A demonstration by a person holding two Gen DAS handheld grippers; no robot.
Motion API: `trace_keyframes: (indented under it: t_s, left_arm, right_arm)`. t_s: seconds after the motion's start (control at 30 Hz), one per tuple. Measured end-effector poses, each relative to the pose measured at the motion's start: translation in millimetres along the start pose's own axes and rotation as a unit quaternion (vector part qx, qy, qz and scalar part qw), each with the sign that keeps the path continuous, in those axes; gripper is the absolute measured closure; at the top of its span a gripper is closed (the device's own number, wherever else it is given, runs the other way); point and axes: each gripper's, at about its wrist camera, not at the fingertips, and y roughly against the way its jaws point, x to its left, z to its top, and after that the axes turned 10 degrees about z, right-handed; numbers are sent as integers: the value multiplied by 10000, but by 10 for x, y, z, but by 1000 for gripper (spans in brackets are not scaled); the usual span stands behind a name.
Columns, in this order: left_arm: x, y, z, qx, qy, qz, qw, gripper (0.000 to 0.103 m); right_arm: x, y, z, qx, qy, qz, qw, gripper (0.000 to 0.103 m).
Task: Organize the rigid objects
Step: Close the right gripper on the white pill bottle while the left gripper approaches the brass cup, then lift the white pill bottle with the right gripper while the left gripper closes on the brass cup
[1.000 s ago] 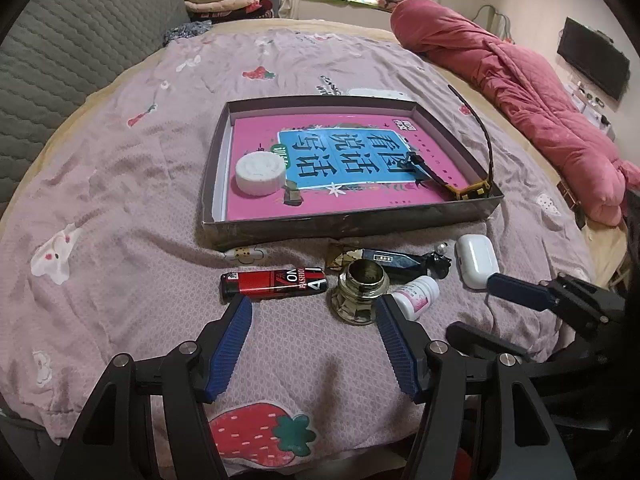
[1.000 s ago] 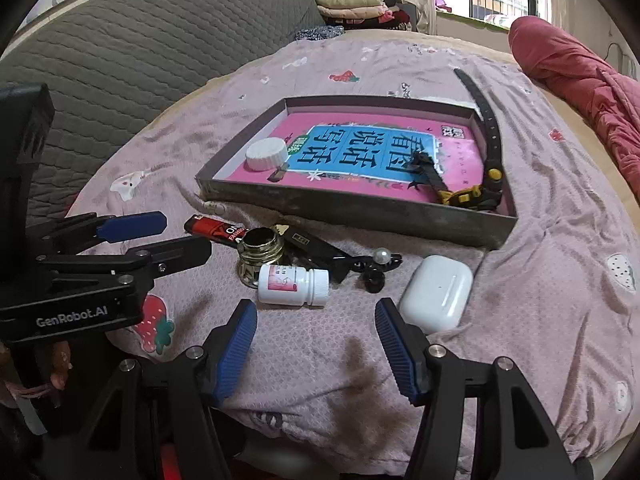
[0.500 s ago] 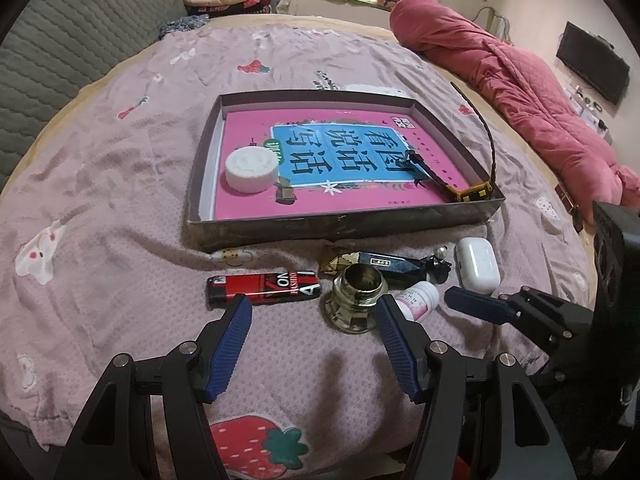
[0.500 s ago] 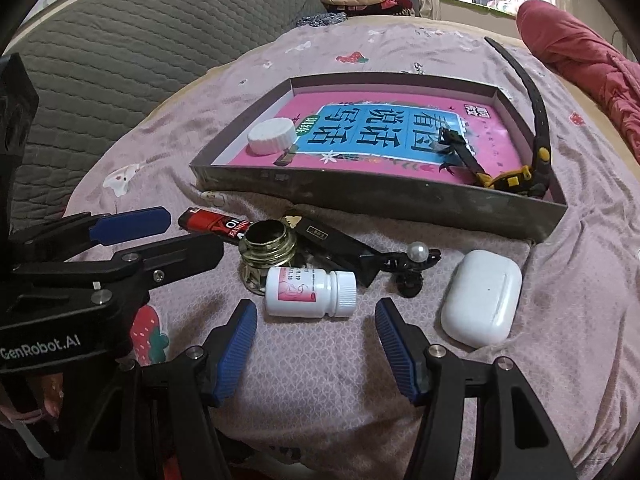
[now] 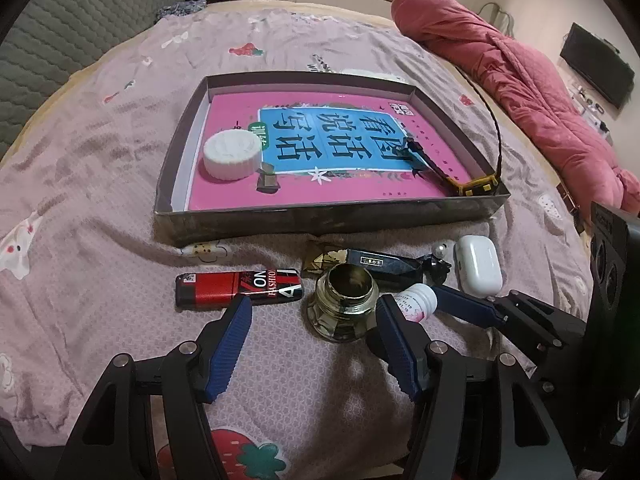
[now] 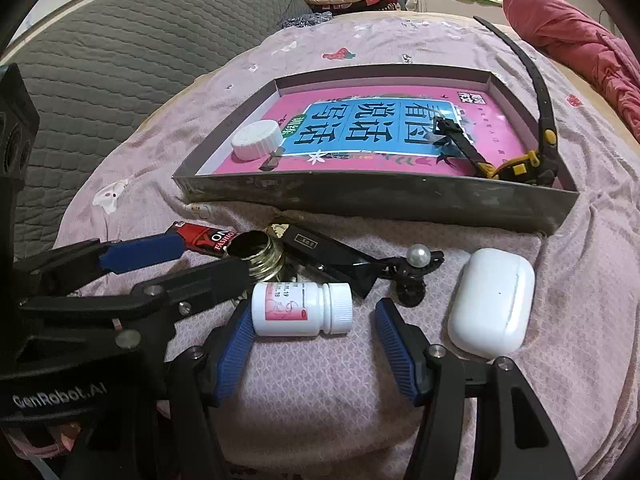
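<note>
On the bed, covered by a pink printed sheet, a shallow grey cardboard tray held a pink book, a white screw cap and a black strap with a yellow buckle. Just in front of the tray lay a row of loose items: a red lighter, a small glass jar standing upright, a black clip with a pearl, a white pill bottle on its side and a white earbuds case. The left gripper hovered with jaws wide apart, holding nothing, the jar between its fingertips. The right gripper was likewise wide open and empty, its fingertips flanking the pill bottle without pressing it.
</note>
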Motion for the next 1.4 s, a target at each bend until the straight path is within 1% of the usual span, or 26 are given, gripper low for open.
trace_keyframes:
  t_s: [0.23,0.3,0.37,0.5,0.73,0.93,1.17,1.2,1.3,1.4]
  left_arm:
    - [-18,-71,-3,91,11,-19,10000,37]
    - [-13,-86,-1,117,38,-44,9999,37]
    - [-14,-99,-2,137,55,-73,9999,37]
    - [-35,-127,16,151,59,-112,9998,37]
    - [-99,-236,18,268,6,-111,9996,37]
    - [-151,-275,24,231,-59,-24,9997,37]
    - [-162,-312,36,241,13,-105,9997,37]
    - [-161,-313,38,240,13,-112,9996,38]
    - [-153,-325,40,259,8,-124,9996,49]
    - [-142,-326,41,274,6,-160,9995,54]
  right_arm:
    - [-23,-32,8,-8,-49,20,10000,44]
    - [-34,-36,6,2,-52,11,10000,51]
    - [-40,-33,5,10,-28,-13,10000,56]
    - [-59,-7,2,20,-12,-28,10000,56]
    - [-75,60,-14,43,175,-196,9996,56]
    - [-70,67,-24,86,313,-236,9992,56]
    - [-59,99,-41,83,452,-344,9984,56]
    - [-66,102,-40,82,433,-340,9984,56]
    - [-105,118,-35,65,360,-362,9987,56]
    - [-128,135,-26,41,320,-390,9987,56]
